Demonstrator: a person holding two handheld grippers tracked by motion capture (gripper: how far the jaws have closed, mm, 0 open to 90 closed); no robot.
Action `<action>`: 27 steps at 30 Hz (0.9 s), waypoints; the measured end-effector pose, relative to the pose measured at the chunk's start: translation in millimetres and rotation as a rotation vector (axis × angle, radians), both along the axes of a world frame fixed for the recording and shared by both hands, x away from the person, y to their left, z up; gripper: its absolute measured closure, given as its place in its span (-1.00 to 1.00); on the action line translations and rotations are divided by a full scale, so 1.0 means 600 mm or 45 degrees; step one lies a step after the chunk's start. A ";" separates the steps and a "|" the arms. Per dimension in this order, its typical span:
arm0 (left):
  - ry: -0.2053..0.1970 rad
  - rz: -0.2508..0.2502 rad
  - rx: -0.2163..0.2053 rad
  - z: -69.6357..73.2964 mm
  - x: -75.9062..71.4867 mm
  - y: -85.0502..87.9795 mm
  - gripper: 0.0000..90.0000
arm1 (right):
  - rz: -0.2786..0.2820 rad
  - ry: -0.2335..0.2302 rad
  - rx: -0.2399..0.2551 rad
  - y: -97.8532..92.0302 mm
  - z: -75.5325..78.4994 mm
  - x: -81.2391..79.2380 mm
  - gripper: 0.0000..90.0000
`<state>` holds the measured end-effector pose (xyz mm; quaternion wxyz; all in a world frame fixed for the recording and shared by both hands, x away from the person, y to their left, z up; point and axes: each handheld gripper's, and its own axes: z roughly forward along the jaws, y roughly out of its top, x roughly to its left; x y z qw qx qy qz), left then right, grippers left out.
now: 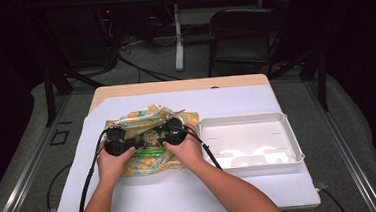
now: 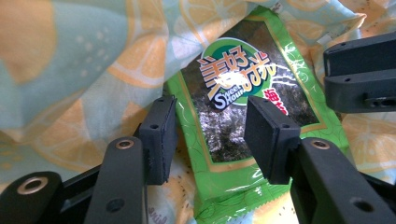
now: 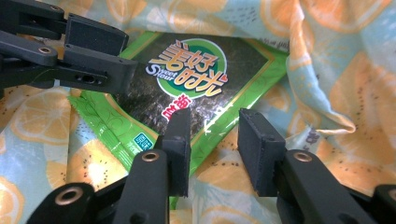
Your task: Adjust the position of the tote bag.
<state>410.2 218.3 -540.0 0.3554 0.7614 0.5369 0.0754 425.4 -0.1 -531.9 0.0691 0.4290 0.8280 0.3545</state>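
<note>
White-topped table [image 1: 182,191] in a dark room, grey floor, black chair [image 1: 243,34] behind. Green snack packet [image 1: 148,144] lying on lemon-print cloth [image 1: 152,163] at table centre, empty white tray [image 1: 251,141] just beside, to the right. Left claw [image 1: 120,133] and right claw [image 1: 173,127] over the packet, both released, gripping nothing.

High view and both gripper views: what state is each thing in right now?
Seaweed snack packet: sealed, lying flat on the cloth.
Lemon-print cloth: rumpled, spread under the packet.
White tray: empty, beside the cloth.
Left claw: open, jaws astride the packet's edge.
Right claw: open, jaws over the packet's corner.
</note>
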 end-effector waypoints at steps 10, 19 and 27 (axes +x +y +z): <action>0.020 -0.014 0.007 -0.002 -0.003 -0.004 0.22 | -0.003 0.046 0.002 -0.002 -0.009 0.004 0.48; 0.035 -0.027 0.023 0.002 -0.014 -0.011 0.24 | -0.002 0.059 -0.021 -0.009 -0.009 0.004 0.57; 0.052 -0.029 0.001 0.004 -0.027 -0.012 0.27 | 0.000 0.057 -0.033 -0.017 -0.008 0.000 0.67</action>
